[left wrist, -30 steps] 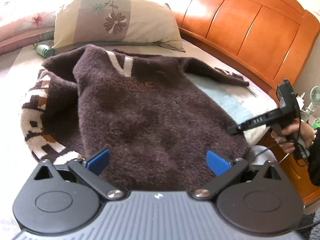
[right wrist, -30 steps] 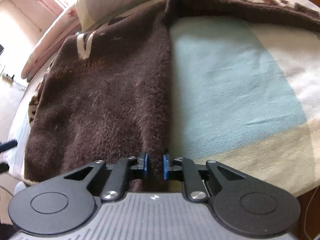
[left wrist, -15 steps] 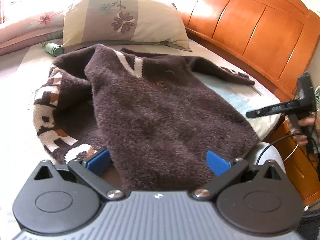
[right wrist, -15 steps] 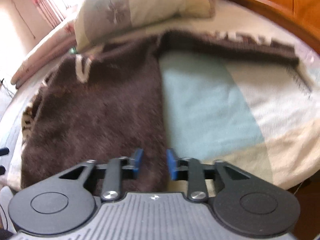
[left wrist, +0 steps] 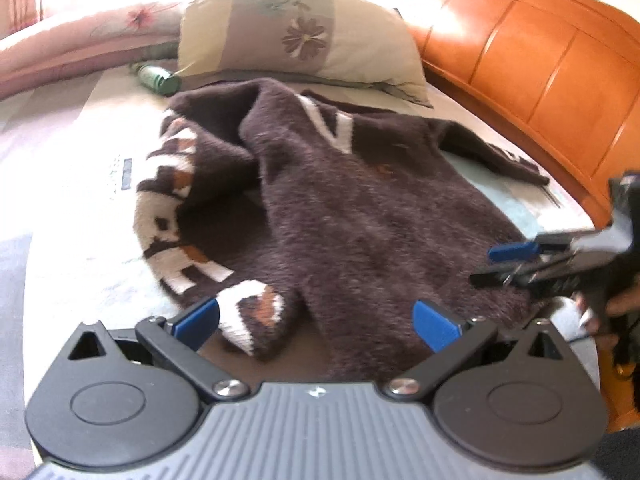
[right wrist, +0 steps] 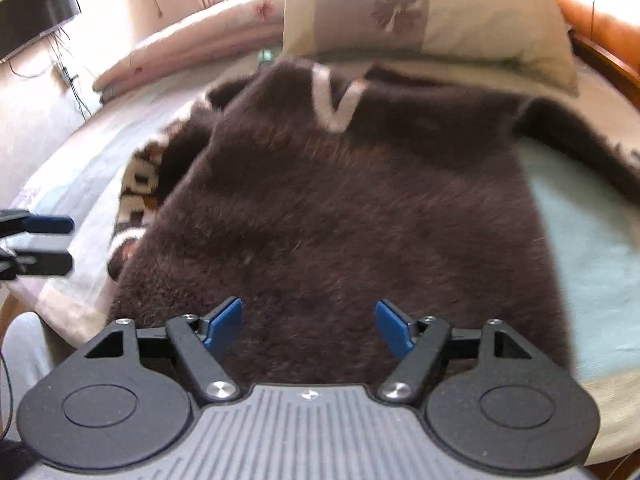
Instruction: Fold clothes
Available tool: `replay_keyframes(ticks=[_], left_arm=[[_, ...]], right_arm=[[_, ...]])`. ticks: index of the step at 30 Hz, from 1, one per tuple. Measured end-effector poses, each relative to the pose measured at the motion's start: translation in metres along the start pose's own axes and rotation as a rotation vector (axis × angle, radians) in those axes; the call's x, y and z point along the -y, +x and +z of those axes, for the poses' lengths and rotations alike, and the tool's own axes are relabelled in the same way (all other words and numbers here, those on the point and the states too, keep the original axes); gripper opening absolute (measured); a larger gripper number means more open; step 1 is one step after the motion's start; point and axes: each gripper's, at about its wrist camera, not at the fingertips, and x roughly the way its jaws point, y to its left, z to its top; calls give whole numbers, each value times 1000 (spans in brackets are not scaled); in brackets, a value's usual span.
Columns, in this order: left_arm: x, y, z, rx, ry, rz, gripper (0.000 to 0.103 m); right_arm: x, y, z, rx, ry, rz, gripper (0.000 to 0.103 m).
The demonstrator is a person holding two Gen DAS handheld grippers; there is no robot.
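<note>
On the bed, 2 spread tongs are hovering over a brown sweater, the right just opening, gripping nothing.

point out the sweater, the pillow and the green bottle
sweater (left wrist: 380,216), left wrist view, middle of the brown body
pillow (left wrist: 304,36), left wrist view, flower print
green bottle (left wrist: 156,78), left wrist view, its side

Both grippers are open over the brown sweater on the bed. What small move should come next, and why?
Probably lower the left gripper onto the patterned sleeve just below it and close. That sleeve lies bunched beside the sweater body, not folded in. The right gripper, whose jaws have just been opening, holds nothing and hangs over the body.
</note>
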Motion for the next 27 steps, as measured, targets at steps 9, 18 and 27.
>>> replay_keyframes(ticks=[9, 18, 27], left_arm=[[-41, 40, -14, -7, -193, -80, 102], [-60, 56, -31, 4, -304, -105, 102], [-52, 39, -14, 158, -270, -188, 102]], right_arm=[[-13, 26, -20, -2, -27, -25, 98], [-12, 31, -23, 20, 0, -5, 103], [-15, 32, -27, 40, -14, -21, 103]])
